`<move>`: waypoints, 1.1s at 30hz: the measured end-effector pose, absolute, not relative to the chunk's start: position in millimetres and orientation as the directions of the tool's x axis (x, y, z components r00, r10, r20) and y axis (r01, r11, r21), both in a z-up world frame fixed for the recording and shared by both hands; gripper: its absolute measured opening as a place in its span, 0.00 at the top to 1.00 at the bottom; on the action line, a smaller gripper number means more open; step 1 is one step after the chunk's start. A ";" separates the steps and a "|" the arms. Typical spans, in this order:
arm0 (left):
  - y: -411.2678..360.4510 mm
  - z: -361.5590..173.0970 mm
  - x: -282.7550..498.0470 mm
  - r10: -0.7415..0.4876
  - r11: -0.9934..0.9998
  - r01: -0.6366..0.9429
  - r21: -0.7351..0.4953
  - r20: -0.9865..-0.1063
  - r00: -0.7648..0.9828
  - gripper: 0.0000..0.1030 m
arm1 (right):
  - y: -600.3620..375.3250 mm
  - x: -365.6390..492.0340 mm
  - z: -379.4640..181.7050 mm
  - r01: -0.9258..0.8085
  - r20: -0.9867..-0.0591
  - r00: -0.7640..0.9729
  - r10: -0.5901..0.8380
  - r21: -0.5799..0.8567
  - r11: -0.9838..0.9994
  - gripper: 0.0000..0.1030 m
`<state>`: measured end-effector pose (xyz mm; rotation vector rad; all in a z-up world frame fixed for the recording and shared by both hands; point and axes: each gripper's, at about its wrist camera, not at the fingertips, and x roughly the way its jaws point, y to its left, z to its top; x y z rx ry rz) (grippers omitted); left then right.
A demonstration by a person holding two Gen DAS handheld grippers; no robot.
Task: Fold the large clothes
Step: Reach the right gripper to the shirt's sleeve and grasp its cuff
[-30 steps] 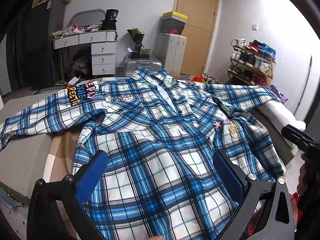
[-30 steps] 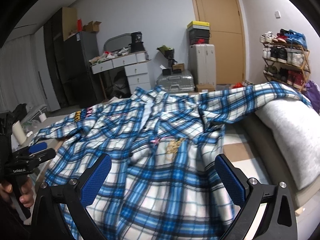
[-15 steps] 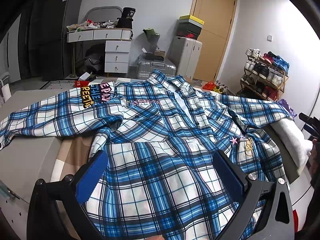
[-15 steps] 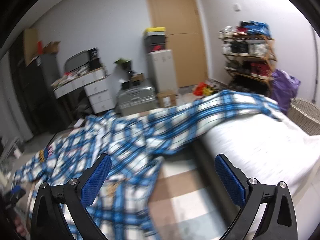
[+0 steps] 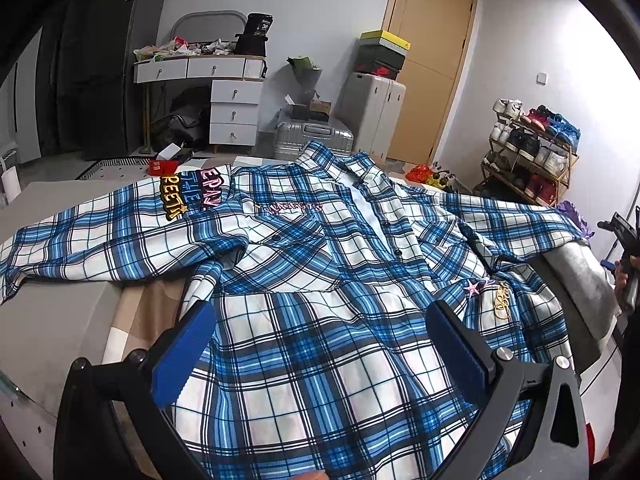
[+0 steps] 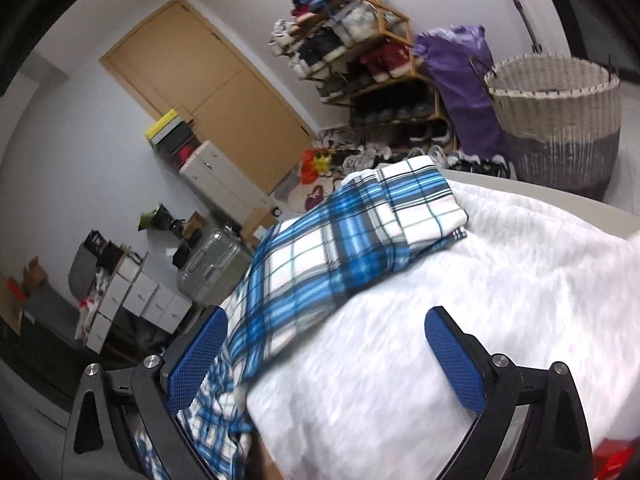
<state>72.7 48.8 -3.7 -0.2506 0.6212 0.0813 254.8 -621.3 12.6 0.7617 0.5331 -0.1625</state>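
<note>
A large blue and white plaid shirt lies spread front up on the bed, sleeves out to both sides. My left gripper is open and empty, hovering over the shirt's lower hem. My right gripper is open and empty, tilted, over the white fluffy blanket. The shirt's right sleeve lies across that blanket just beyond the right gripper. The right gripper also shows at the right edge of the left wrist view.
The bed has a grey cover with a beige patch. A woven laundry basket, a purple bag and a shoe rack stand to the right. A silver suitcase, drawers and a door are behind.
My right gripper has swung right, from facing the shirt body to the right sleeve on the white blanket, and has tilted. My left gripper has turned slightly left and stays over the hem.
</note>
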 end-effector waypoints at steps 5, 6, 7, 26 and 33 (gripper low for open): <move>49.7 -7.6 72.5 0.000 0.966 -0.154 -0.208 -0.595 0.804 0.01 | -648.2 277.9 0.8 0.361 -0.523 0.848 0.079 0.681 0.637 0.03; 50.1 -8.5 72.1 0.001 0.966 -0.156 -0.209 -0.597 0.802 0.01 | -650.2 281.1 -1.4 0.365 -0.527 0.845 0.088 0.689 0.626 0.03; 50.3 -9.3 71.7 0.001 0.965 -0.157 -0.208 -0.598 0.801 0.01 | -653.8 285.8 -5.0 0.370 -0.533 0.840 0.105 0.703 0.608 0.03; 71.0 -19.6 53.3 0.023 0.953 -0.192 -0.233 -0.575 0.817 0.01 | -586.8 332.2 67.6 0.365 -0.521 0.851 -0.072 0.487 0.794 0.89; 82.9 -23.6 43.2 0.018 0.943 -0.207 -0.262 -0.579 0.815 0.01 | -351.2 333.7 146.7 -0.129 -0.385 0.886 0.260 0.333 0.934 0.89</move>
